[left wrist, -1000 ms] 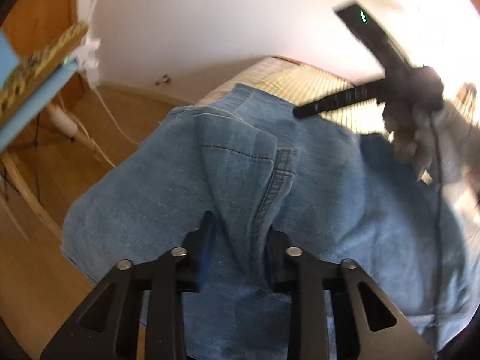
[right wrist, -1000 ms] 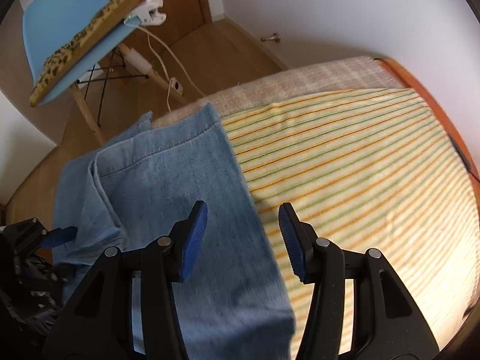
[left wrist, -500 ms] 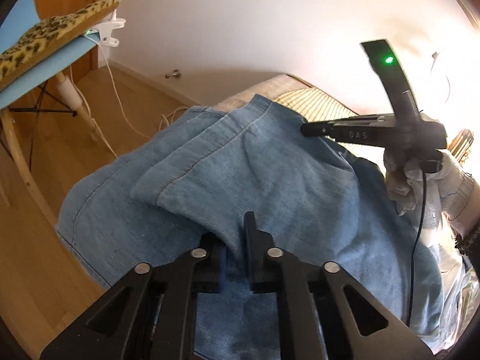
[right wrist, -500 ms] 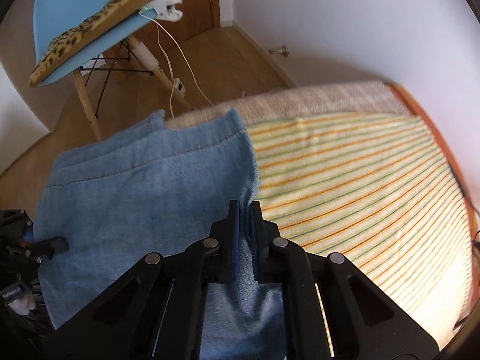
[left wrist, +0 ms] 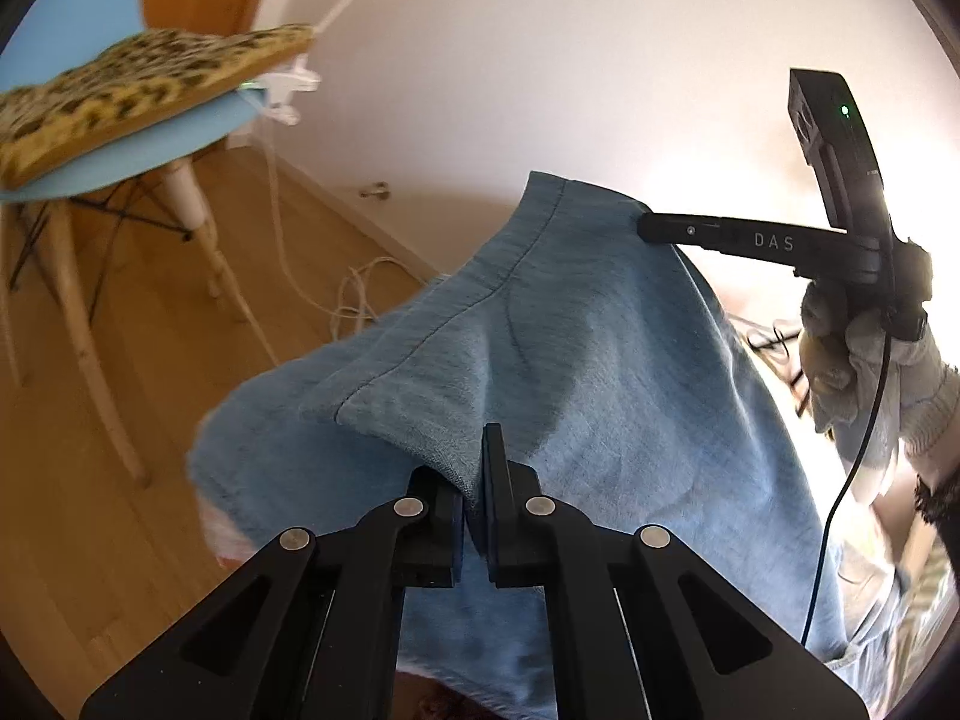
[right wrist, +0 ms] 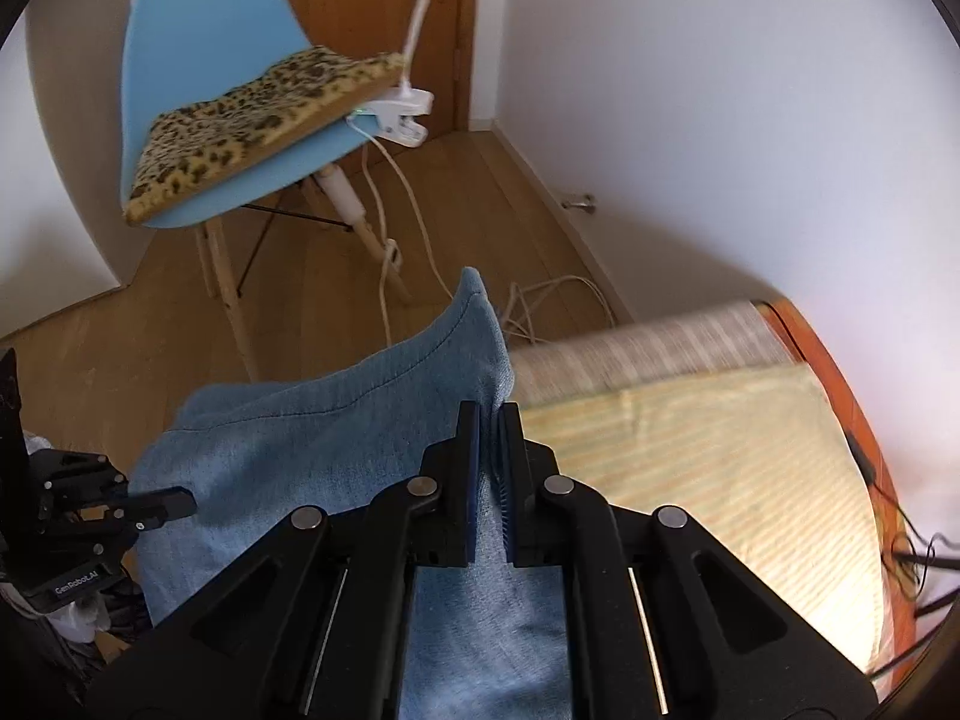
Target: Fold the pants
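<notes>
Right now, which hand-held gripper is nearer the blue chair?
Left, as far as the views show. The left hand-held gripper grips the jeans on the chair side; the right hand-held gripper grips them on the striped bed side.

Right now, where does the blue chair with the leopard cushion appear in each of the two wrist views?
Left wrist view: the blue chair sits at the upper left, partly cut by the picture edge, left of the pants.
Right wrist view: the chair stands at the upper left, above the pants.
Shared landmark: the white clip on the seat's edge.
</notes>
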{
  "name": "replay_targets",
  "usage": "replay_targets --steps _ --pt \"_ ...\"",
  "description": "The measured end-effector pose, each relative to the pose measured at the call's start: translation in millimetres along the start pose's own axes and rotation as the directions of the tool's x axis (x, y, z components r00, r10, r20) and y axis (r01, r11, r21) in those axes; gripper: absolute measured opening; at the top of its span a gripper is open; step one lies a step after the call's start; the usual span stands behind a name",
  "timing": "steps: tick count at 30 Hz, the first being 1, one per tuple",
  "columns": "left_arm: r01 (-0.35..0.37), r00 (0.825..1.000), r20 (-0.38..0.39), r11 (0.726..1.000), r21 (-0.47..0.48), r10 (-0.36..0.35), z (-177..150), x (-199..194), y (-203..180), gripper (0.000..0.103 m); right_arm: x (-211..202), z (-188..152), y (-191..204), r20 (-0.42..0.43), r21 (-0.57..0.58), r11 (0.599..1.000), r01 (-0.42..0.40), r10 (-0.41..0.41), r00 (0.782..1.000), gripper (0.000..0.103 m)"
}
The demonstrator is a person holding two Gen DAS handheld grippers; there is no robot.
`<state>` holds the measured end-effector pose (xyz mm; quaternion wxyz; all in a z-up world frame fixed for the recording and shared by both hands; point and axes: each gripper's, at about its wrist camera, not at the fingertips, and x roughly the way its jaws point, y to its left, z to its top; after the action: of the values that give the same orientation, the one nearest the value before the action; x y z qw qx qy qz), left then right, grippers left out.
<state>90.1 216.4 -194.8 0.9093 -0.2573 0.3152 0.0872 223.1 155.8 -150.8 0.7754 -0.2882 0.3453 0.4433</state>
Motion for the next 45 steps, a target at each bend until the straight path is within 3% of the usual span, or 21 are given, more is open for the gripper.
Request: replay_targets --steps 6,16,21,23,28,32,34,35,40,45 --pt "-0.047 0.999 -0.005 0.998 -0.04 0.047 -2.4 -3.1 20.0 0.004 32.4 10.3 22.4 -0.036 -0.02 1.0 -0.021 0.02 0.999 0.006" --pt "-0.096 0.994 -0.061 0.993 -0.061 0.092 -9.5 10.3 32.6 0.004 79.8 -7.4 19.4 -0.11 0.02 0.999 -0.04 0.042 0.993 0.006" --pt "-0.139 0.988 -0.087 0.985 -0.102 0.13 -8.0 11.7 40.5 0.013 83.4 -9.7 14.2 -0.124 0.057 0.997 -0.044 0.051 0.991 0.007" --pt "-0.18 0.982 -0.078 0.976 -0.125 0.172 -6.2 8.0 45.7 0.019 79.6 -9.1 13.5 -0.115 0.068 0.997 -0.039 0.047 0.992 0.015" --pt "-0.217 0.976 -0.051 0.964 -0.156 0.212 -1.2 -1.2 56.6 0.019 52.9 -10.0 11.0 -0.066 0.107 0.993 -0.049 0.056 0.996 0.041" --pt "-0.214 0.977 -0.012 0.967 -0.137 0.214 3.4 -12.3 47.1 0.019 21.5 -15.6 6.3 -0.023 0.154 0.987 -0.049 0.053 0.998 0.049" --pt "-0.201 0.979 -0.005 0.973 -0.112 0.202 4.8 -14.9 37.9 0.026 3.4 -20.9 5.5 0.0 0.166 0.985 -0.038 0.039 0.999 0.055" --pt "-0.189 0.982 -0.002 0.978 -0.088 0.19 4.9 -16.2 30.6 0.03 -6.0 -24.0 5.1 0.011 0.173 0.984 -0.031 0.03 0.999 0.056" --pt "-0.123 0.992 0.009 0.992 0.003 0.123 3.3 -19.3 0.8 0.033 -67.0 -54.1 -3.0 0.073 0.252 0.967 -0.028 0.01 0.997 0.057" --pt "-0.031 0.999 -0.008 0.997 0.065 0.032 1.6 -18.5 -34.7 0.038 -126.9 -94.6 -14.4 0.108 0.305 0.952 0.033 -0.069 0.992 0.058"
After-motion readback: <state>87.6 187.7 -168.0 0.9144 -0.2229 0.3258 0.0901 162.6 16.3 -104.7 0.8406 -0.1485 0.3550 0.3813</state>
